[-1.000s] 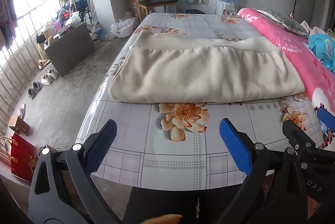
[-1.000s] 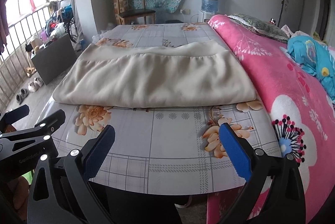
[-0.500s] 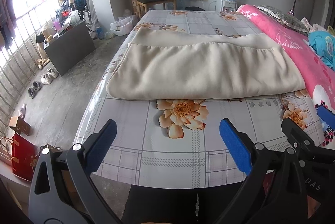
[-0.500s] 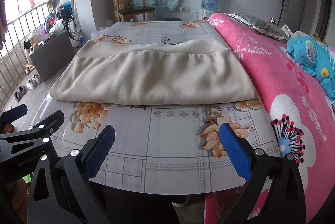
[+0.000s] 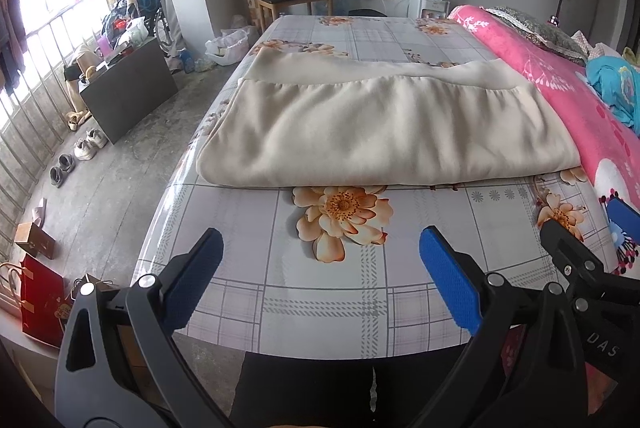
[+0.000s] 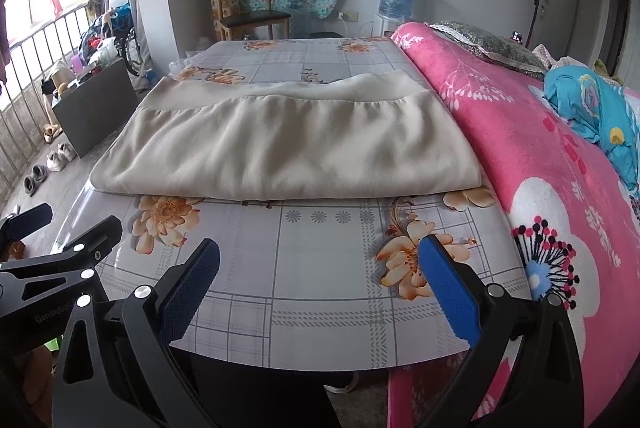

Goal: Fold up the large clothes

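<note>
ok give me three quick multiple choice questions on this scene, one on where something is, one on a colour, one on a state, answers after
1. Where does the cream garment lie?
A. on the floor
B. on the flowered table, beside the pink blanket
C. on the wooden chair

2. What colour are the pads of the left gripper?
A. blue
B. red
C. yellow

3. In what state are the left gripper and the right gripper?
A. both shut on the garment
B. one open, one shut
C. both open, holding nothing

Answers:
1. B, the folded garment rests on the tablecloth with the pink blanket along its right edge.
2. A, both pads show blue in the left wrist view.
3. C, each pair of fingers stands wide apart over bare tablecloth, short of the garment.
</note>
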Motion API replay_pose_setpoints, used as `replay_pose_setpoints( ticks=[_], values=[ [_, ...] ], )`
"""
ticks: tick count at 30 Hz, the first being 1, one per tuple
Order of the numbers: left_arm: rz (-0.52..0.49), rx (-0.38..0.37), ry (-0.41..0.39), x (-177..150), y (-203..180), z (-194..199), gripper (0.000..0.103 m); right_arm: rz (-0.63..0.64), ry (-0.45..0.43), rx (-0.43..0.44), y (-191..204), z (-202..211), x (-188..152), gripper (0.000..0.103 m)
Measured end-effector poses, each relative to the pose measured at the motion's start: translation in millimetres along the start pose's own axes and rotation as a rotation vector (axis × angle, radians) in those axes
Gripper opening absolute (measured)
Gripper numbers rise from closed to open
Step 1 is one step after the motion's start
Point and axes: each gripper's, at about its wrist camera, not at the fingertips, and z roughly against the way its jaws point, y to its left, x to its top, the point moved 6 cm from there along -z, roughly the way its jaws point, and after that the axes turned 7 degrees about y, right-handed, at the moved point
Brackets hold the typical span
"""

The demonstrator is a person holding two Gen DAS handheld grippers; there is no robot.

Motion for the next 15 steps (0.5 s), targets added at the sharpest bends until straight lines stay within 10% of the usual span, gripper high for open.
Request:
replay_pose_setpoints(
  ticks=[15],
  values=[
    [-0.002, -0.006, 0.001, -0.8, -1.3, -1.2, 0.095, -0.005, 0.005, -0.014, -1.6, -0.6, 1.7, 0.097]
  ],
)
